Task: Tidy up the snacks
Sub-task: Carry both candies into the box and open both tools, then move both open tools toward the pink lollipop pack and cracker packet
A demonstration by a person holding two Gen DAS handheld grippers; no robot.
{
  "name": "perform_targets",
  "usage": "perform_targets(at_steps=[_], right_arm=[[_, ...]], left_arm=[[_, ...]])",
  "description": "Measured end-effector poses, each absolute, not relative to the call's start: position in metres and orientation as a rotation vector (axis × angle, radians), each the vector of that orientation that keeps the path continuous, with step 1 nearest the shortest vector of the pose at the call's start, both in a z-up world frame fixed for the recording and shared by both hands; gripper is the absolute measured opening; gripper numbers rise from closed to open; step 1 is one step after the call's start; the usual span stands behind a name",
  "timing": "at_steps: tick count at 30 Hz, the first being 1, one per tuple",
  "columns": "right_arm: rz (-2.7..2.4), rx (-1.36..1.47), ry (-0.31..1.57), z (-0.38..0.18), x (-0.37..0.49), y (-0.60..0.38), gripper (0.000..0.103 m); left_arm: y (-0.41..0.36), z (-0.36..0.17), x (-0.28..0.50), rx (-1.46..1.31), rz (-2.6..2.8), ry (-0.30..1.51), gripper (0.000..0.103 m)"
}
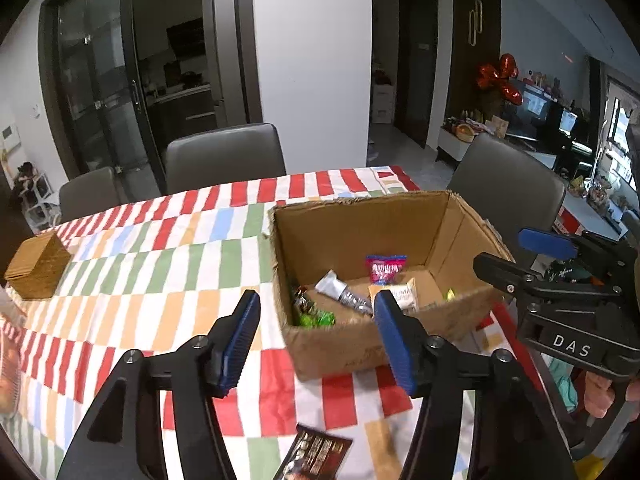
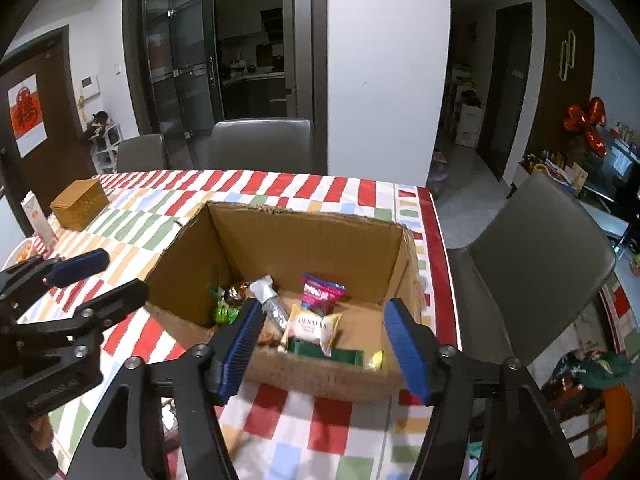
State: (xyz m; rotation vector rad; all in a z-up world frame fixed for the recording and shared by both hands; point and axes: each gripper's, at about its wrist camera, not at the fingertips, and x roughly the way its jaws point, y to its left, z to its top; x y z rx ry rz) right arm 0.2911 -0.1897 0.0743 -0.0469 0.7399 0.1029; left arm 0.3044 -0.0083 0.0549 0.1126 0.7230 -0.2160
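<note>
Two grippers, left gripper [image 1: 318, 338] and right gripper [image 2: 326, 348], hang released and empty just before the open brown cardboard box [image 2: 304, 236] on the checked-cloth worktop [image 1: 160, 248]; wrapped snacks [image 2: 316, 326] lie inside it, a dark packet [image 1: 316, 456] outside it.

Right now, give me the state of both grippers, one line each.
Left gripper: open, nothing between its pads, hovering near the cardboard box.
Right gripper: open, holding nothing, aimed at the box's near wall.
</note>
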Motion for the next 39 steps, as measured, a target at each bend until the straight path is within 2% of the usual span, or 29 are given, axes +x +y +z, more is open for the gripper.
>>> perform_targets(at_steps=[6, 10, 16, 35, 39], right_arm=[[0.098, -0.052, 0.732, 0.073, 0.256, -0.19, 0.072], [0.087, -0.065, 0.736, 0.067, 0.232, -0.19, 0.076], [0.081, -0.074, 0.779, 0.046, 0.204, -0.197, 0.076], [0.075, -0.005, 1.029, -0.04, 0.142, -0.229, 0.076], [0.07, 0.001, 1.072, -0.056, 0.133, -0.234, 0.073]], left_arm=[[-0.005, 0.059, 0.266, 0.147, -0.213, 0.695, 0.07], [-0.006, 0.051, 0.245, 0.197, -0.21, 0.7, 0.071], [-0.013, 0.034, 0.218, 0.245, -0.221, 0.721, 0.073], [-0.041, -0.04, 0.161, 0.156, -0.283, 0.909, 0.074], [-0.047, -0.052, 0.154, 0.168, -0.3, 0.939, 0.074]])
